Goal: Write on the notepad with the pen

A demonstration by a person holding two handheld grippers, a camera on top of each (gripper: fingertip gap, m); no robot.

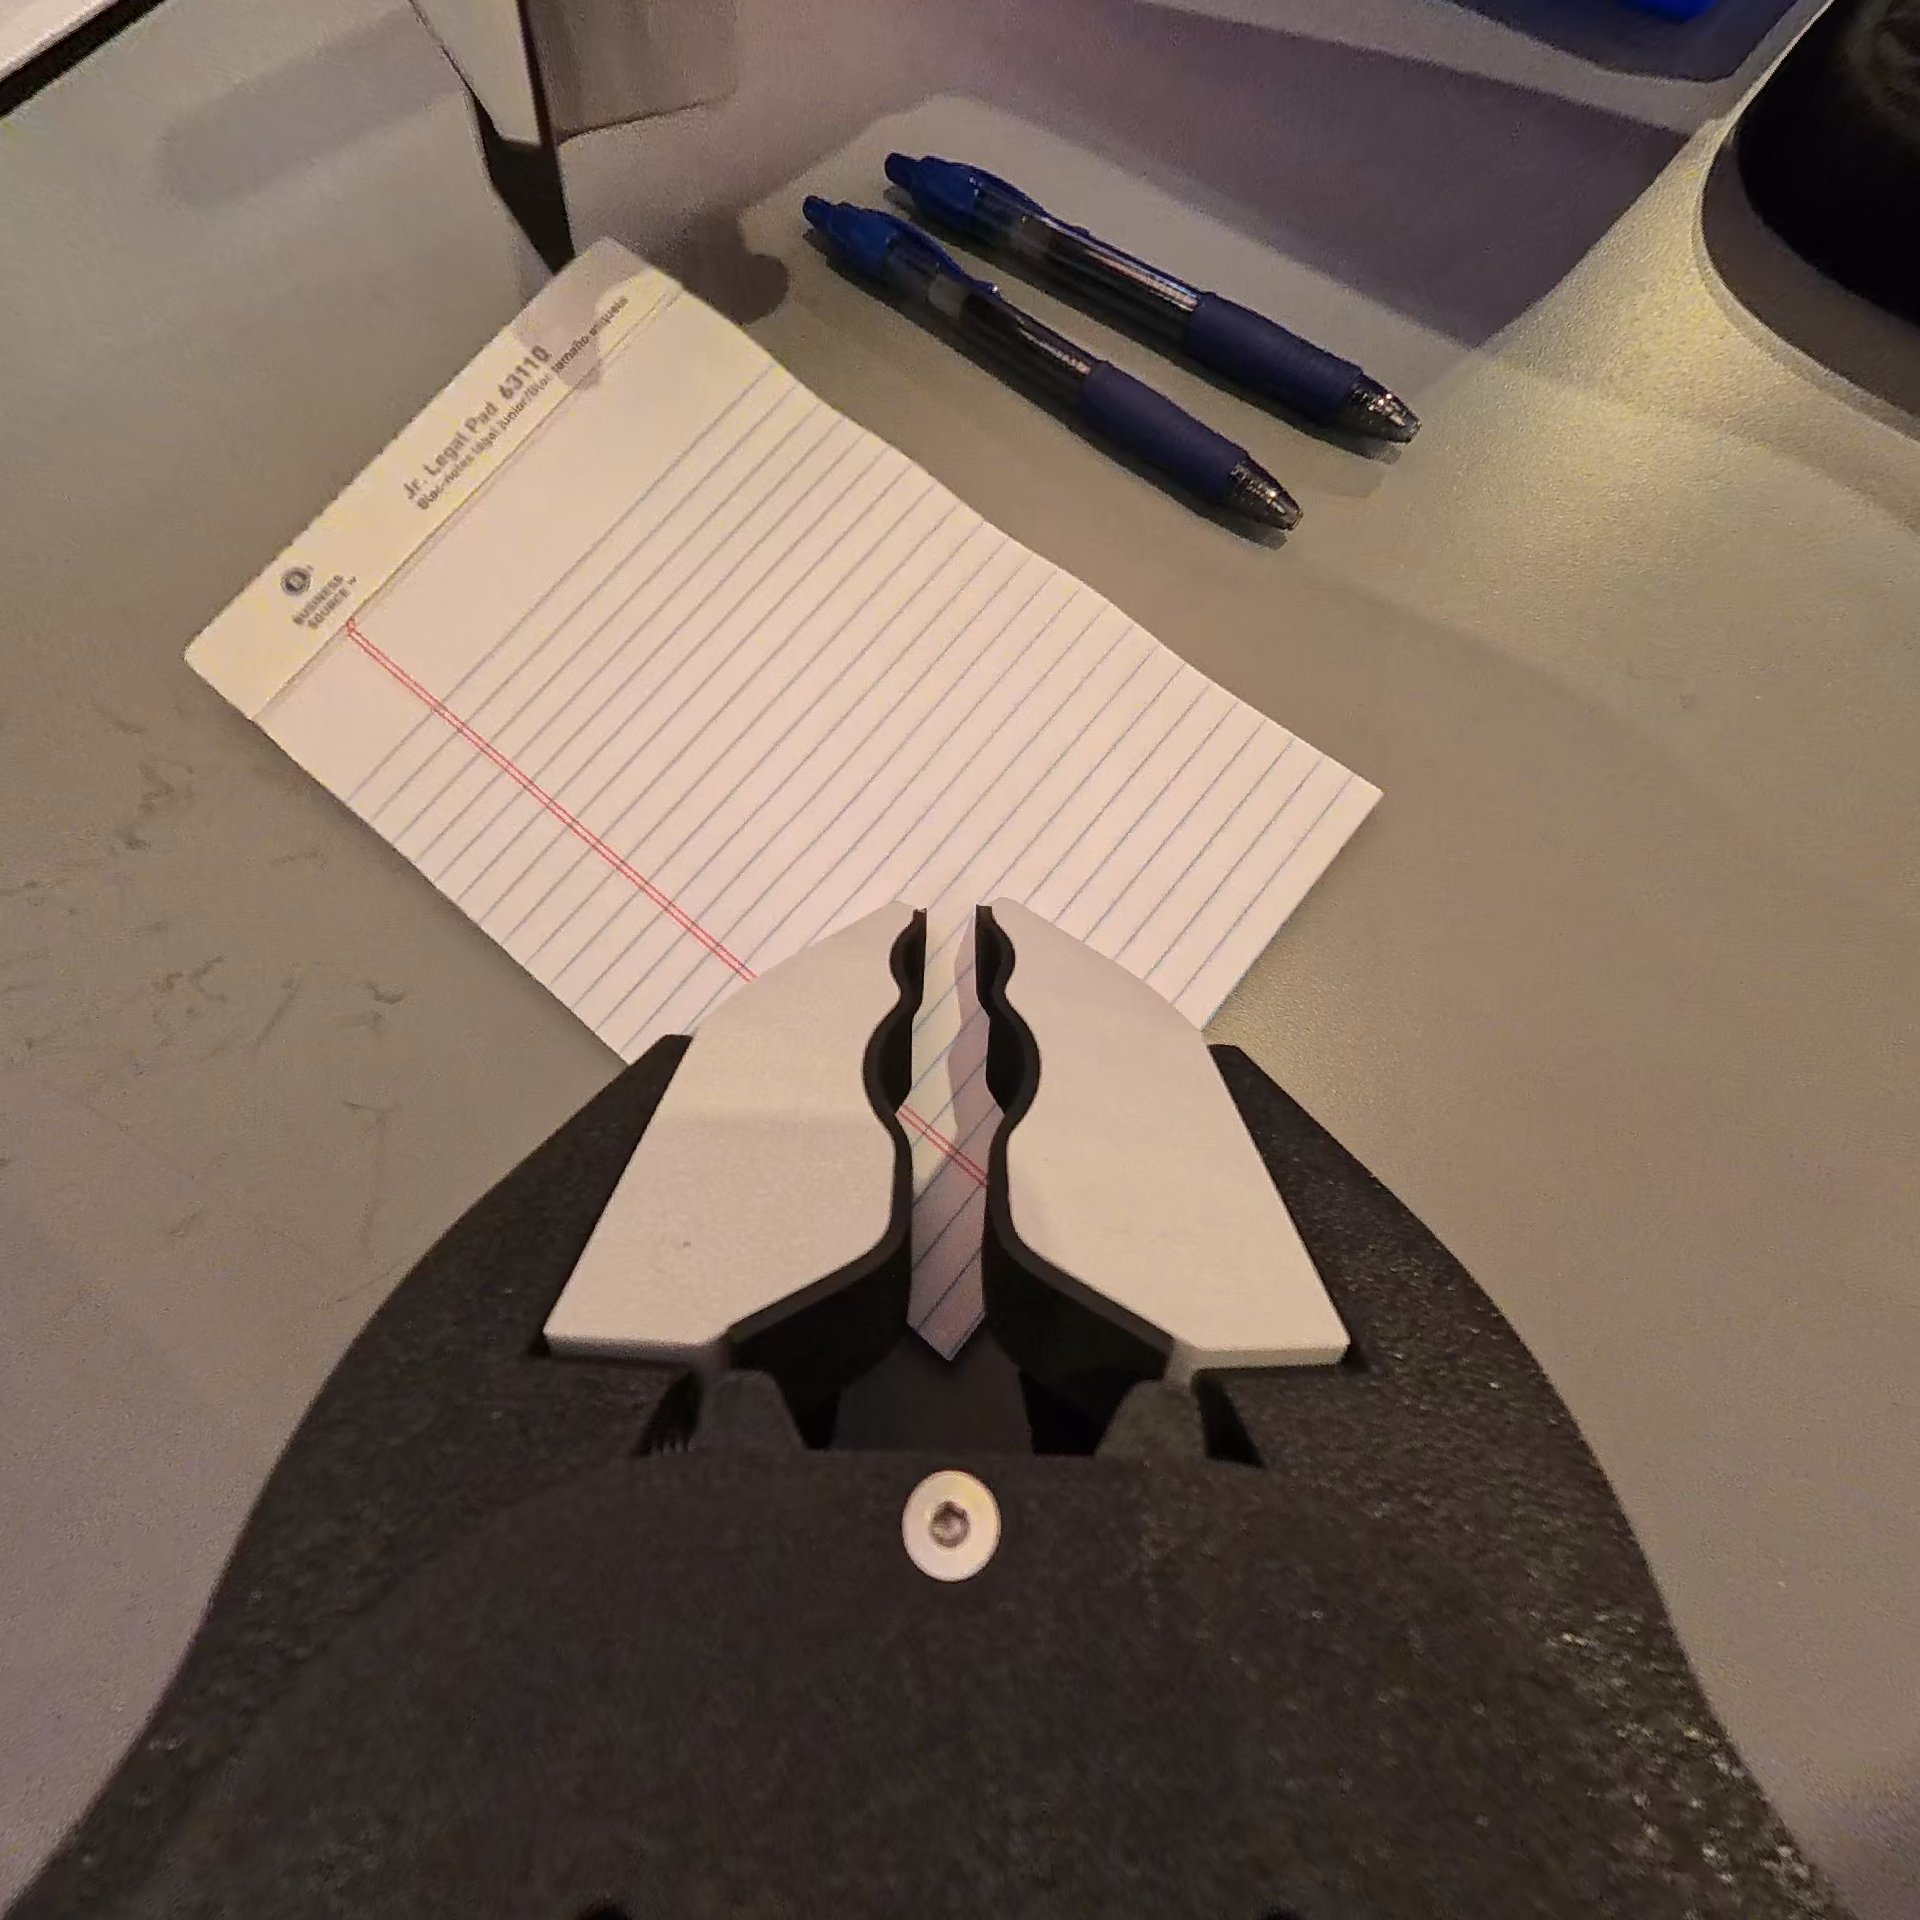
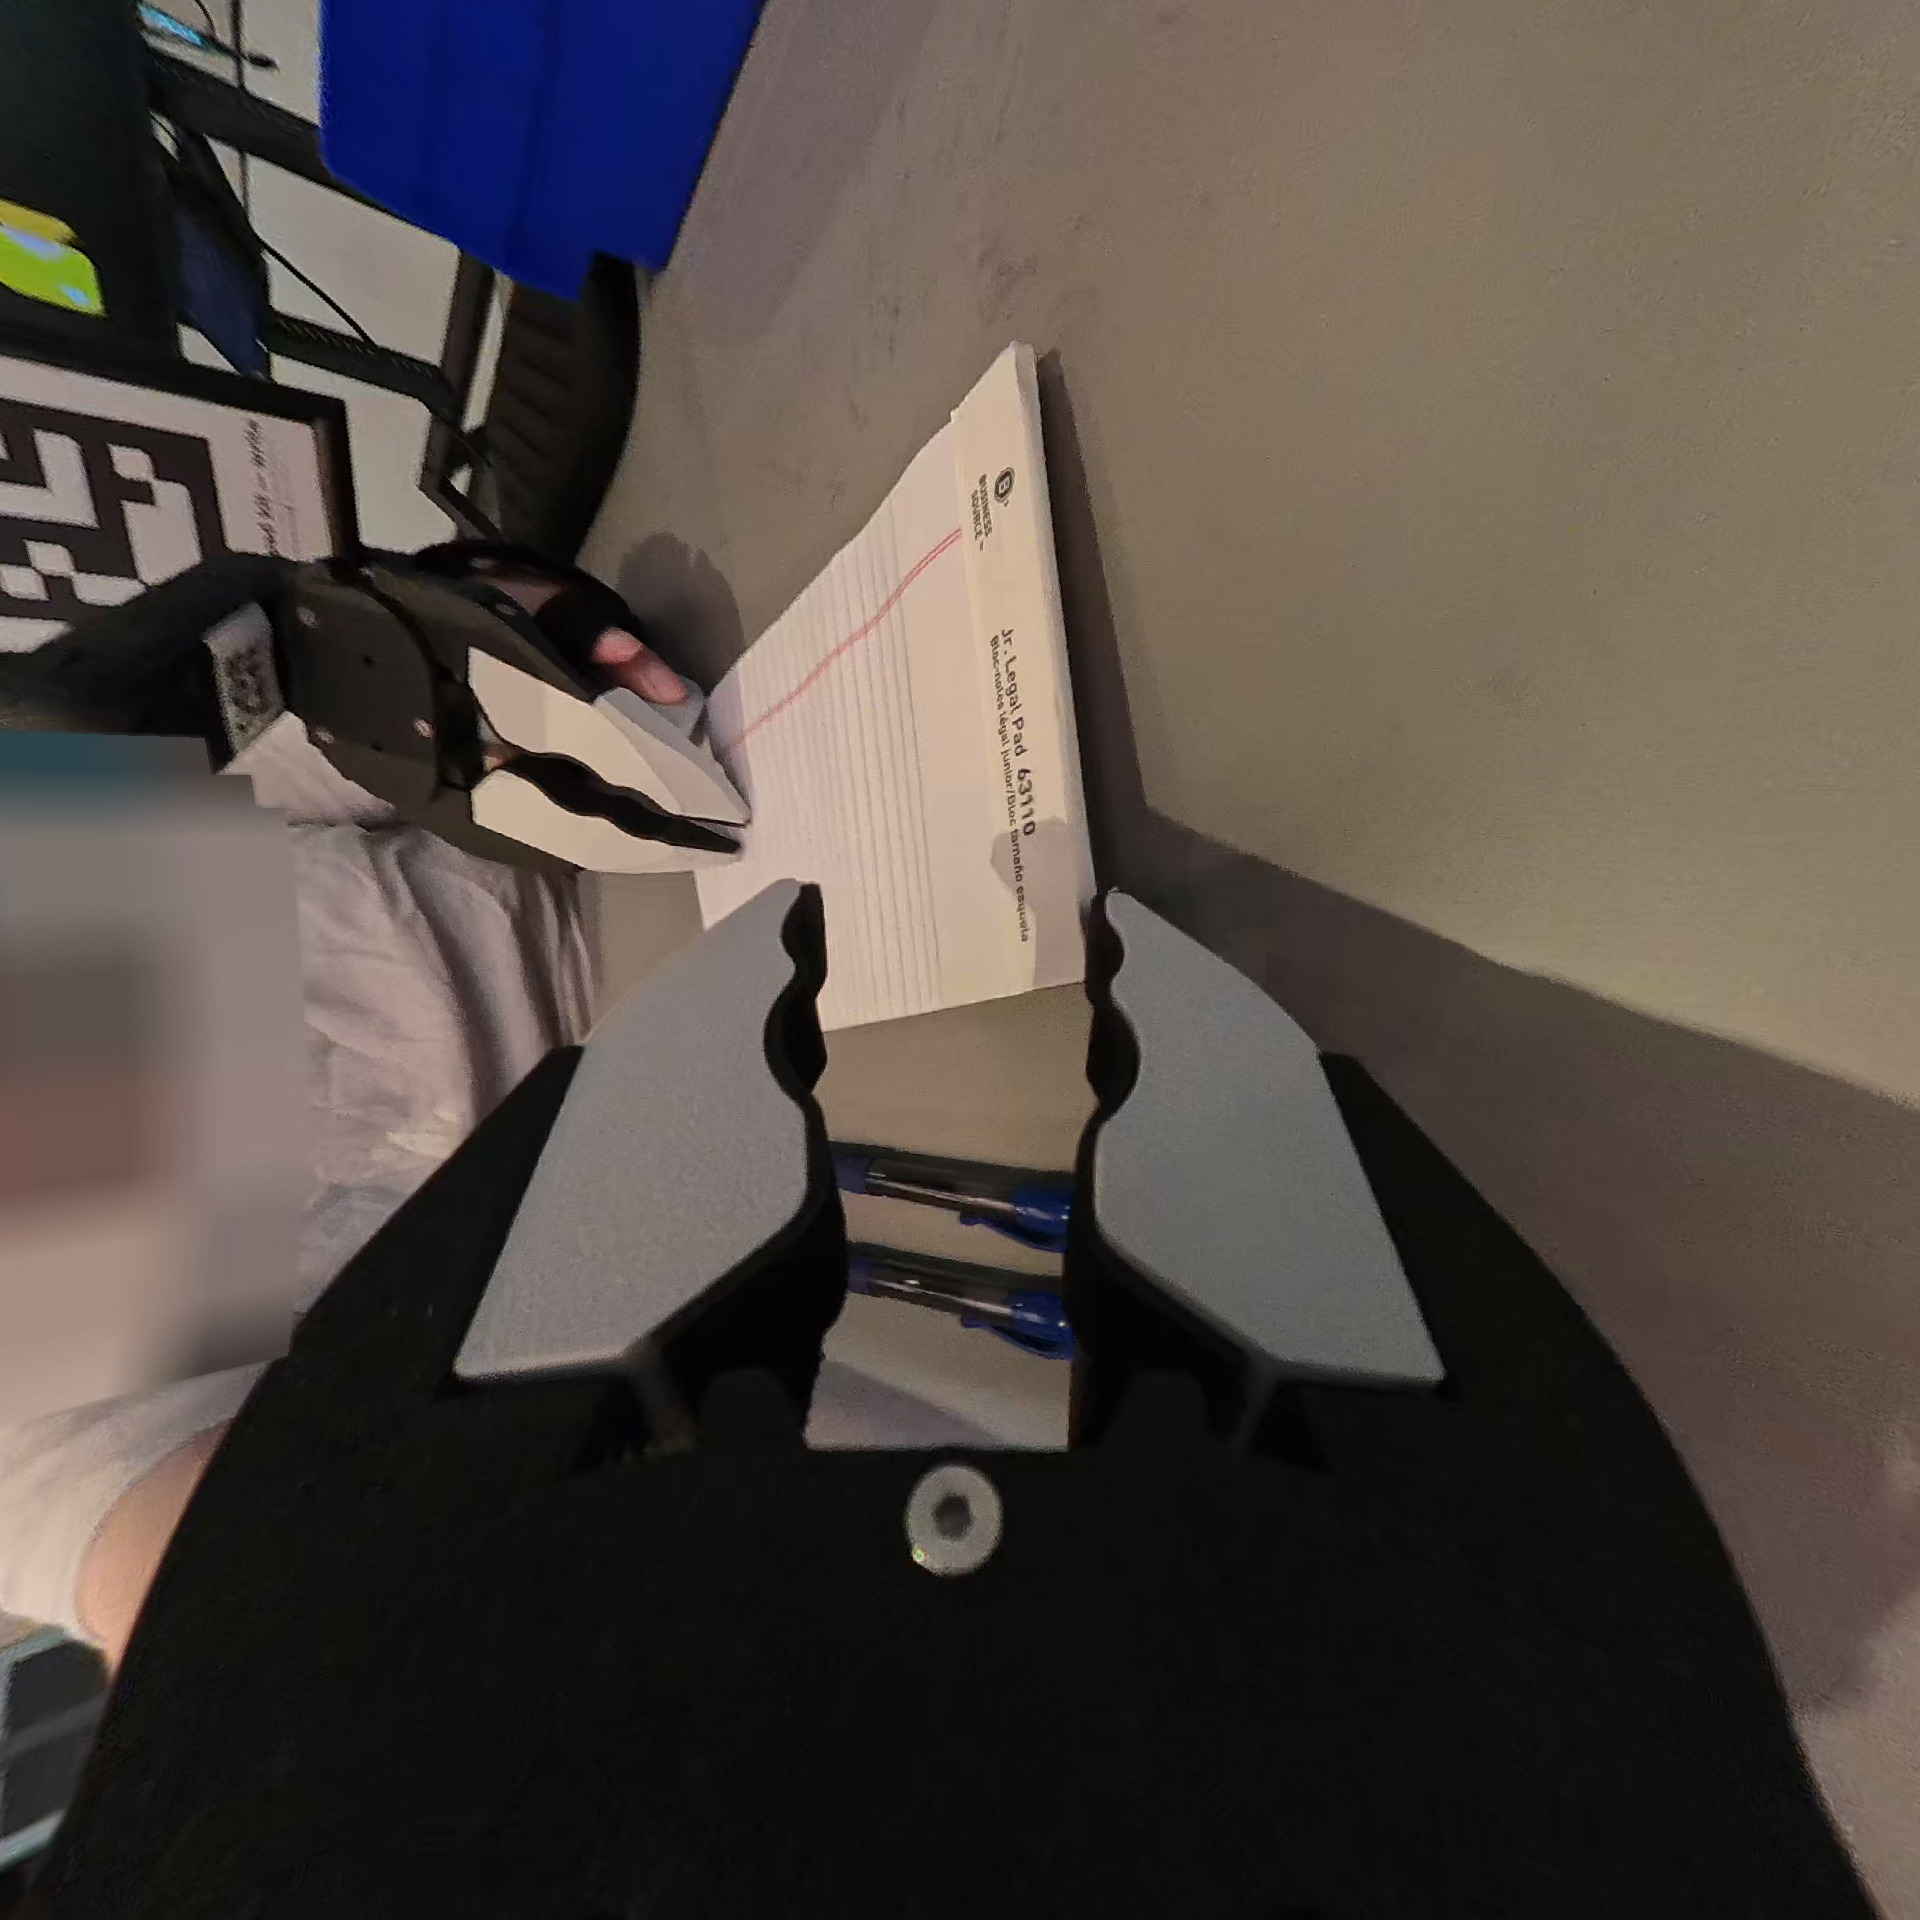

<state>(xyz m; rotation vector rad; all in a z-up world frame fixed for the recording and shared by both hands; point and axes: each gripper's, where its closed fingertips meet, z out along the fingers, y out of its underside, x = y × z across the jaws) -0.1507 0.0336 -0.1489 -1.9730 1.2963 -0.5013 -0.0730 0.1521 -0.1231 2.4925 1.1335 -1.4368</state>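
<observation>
Left wrist view, left to right: notepad (image 1: pixel 727 675) flat on the grey surface (image 1: pixel 1455 831), page blank. Left tongs (image 1: pixel 951 920) clenched down to a slit over the pad's near edge, nothing pinched as far as can be told, probably just pinning it down. Then two blue pens (image 1: pixel 1049 358) side by side off the pad's far right corner, tips pointing right, well apart from these tongs.

Right wrist view: left tongs (image 2: pixel 732 821) on the pad's edge, right tongs (image 2: pixel 951 904) released wide, right above both pens (image 2: pixel 956 1195). Clearly the nearer side for the pick. Catch: long axis running finger to finger, so probably needs a wrist twist first.
</observation>
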